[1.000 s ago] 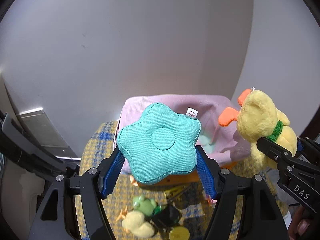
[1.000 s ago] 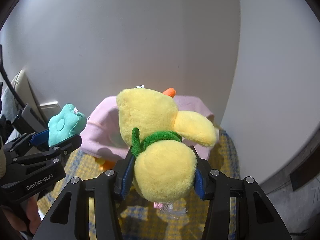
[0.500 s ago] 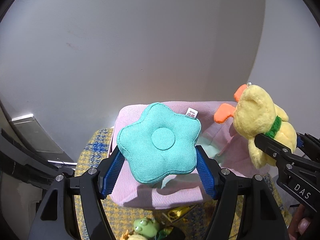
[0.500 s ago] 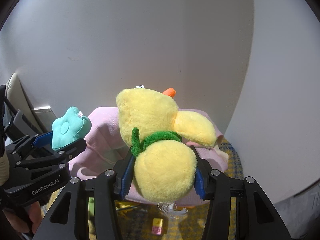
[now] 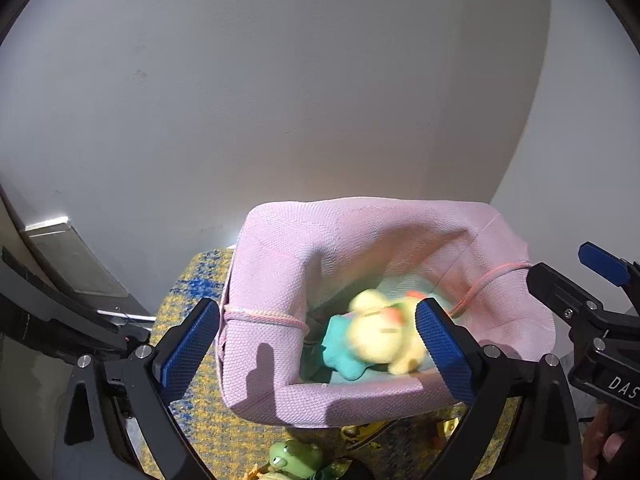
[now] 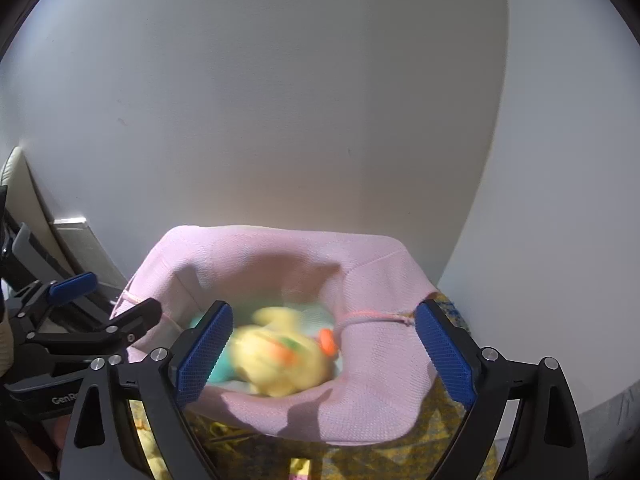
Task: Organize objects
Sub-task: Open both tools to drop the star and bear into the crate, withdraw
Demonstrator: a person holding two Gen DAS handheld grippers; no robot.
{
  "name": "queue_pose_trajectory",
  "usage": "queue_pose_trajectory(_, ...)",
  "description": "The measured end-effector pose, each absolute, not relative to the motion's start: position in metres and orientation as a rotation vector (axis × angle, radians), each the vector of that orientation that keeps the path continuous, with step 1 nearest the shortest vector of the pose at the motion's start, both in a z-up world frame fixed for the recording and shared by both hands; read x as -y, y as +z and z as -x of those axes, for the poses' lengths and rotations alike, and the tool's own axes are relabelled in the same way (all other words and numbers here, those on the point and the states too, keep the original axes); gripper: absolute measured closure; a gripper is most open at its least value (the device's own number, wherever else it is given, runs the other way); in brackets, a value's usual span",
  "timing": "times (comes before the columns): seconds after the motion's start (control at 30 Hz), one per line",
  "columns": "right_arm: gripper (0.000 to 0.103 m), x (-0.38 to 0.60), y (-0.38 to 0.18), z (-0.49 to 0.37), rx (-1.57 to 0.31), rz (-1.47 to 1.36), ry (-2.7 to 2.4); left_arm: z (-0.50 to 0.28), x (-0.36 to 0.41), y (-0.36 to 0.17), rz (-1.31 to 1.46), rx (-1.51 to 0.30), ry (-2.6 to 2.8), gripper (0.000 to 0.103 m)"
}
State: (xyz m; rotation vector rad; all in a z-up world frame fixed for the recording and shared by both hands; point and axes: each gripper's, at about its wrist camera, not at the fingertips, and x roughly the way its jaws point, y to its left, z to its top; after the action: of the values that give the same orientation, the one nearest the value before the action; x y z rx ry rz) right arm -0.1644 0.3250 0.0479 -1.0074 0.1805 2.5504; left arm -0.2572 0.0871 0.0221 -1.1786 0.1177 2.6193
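Observation:
A pink fabric basket [image 5: 264, 360] [image 6: 380, 380] stands on a yellow-and-blue plaid cloth [image 5: 192, 300] against a white wall. Inside it, blurred with motion, lie a yellow plush duck [image 5: 380, 338] [image 6: 280, 356] and, partly under it, a teal star cushion [image 5: 340, 354] [image 6: 218, 374]. My left gripper [image 5: 318, 348] is open and empty, held above the basket's front. My right gripper [image 6: 324, 354] is open and empty over the basket too. Each gripper shows at the edge of the other's view.
A small green frog toy [image 5: 294, 458] and other small yellow toys [image 5: 360, 432] lie on the cloth in front of the basket. The white wall [image 5: 320, 100] is close behind. A grey ledge [image 5: 72, 256] is at the left.
Both grippers have opened. The star cushion and the duck have left the fingers and dropped into the pink basket, the duck landing on the star. Both grippers moved forward over the basket.

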Motion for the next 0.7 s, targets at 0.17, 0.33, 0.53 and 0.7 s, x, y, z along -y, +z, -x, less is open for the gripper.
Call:
queue_pose_trajectory(0.17,0.010,-0.317,0.052,0.163,-0.193,1.004,2.546,0.244,-0.082,0.034,1.155,-0.142,2.649,0.001)
queue_pose_trajectory(0.33,0.010,-0.307,0.064,0.154,-0.193,0.983,2.556,0.232,-0.081,0.047,1.128,-0.151,2.663,0.001)
queue_pose_trajectory(0.53,0.010,-0.294,0.075,0.145,-0.178,0.956,2.568,0.218,-0.071,0.063,1.103,-0.137,2.682,0.000)
queue_pose_trajectory(0.7,0.010,-0.285,0.077,0.136,-0.176,0.940,2.573,0.204,-0.062,0.073,1.084,-0.131,2.694,0.000)
